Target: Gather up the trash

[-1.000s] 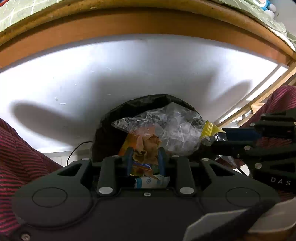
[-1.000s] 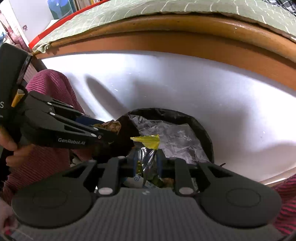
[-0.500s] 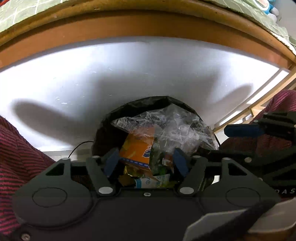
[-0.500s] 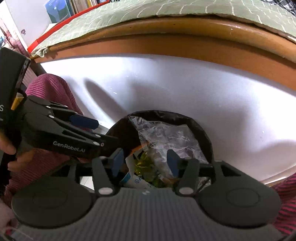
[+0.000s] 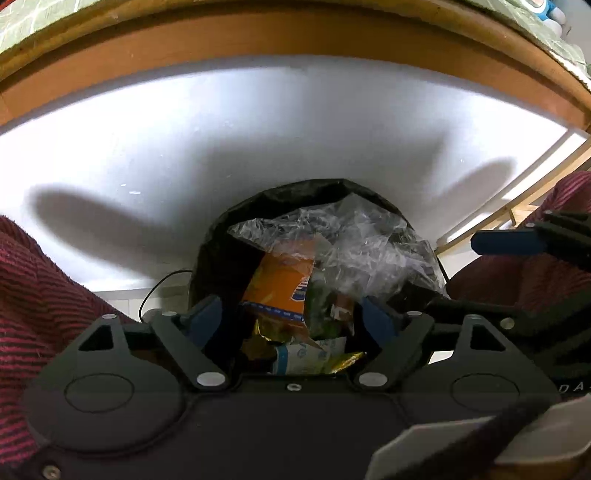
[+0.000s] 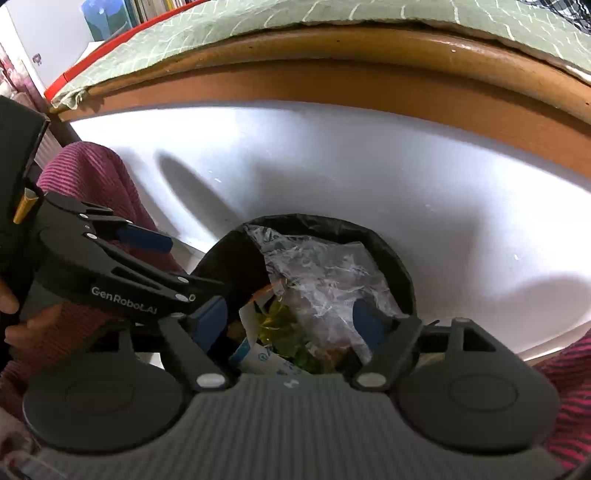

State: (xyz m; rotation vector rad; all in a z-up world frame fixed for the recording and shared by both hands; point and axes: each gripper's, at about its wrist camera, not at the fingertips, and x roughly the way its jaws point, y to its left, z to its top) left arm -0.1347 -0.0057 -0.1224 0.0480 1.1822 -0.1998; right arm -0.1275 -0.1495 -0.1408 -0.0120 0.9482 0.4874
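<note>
A: Two tongs, left tongs (image 5: 290,319) and right tongs (image 6: 290,321), have just spread wide, empty, above the bin (image 5: 221,240).

B: Inside it, the orange wrapper (image 5: 277,284) looks light and crinkly; pinch its edge.

Both hand-held grippers, left (image 5: 291,317) and right (image 6: 291,321), jaws just spread, empty.

From my end the bin liner (image 5: 221,254) reads as thin black plastic with a slight sheen. The clear bag (image 5: 369,251) on top is crinkly, glossy film, and the orange wrapper (image 5: 280,284) looks like shiny printed foil. Both hand-held gripper bodies are matt black plastic; the right one (image 6: 291,325) has a ribbed grey top and smooth blue pads (image 6: 210,321). Bed frame (image 6: 332,85) is glossy varnished wood, the sheet (image 6: 258,18) soft woven cloth, my sleeve (image 5: 33,295) fuzzy striped knit.
</note>
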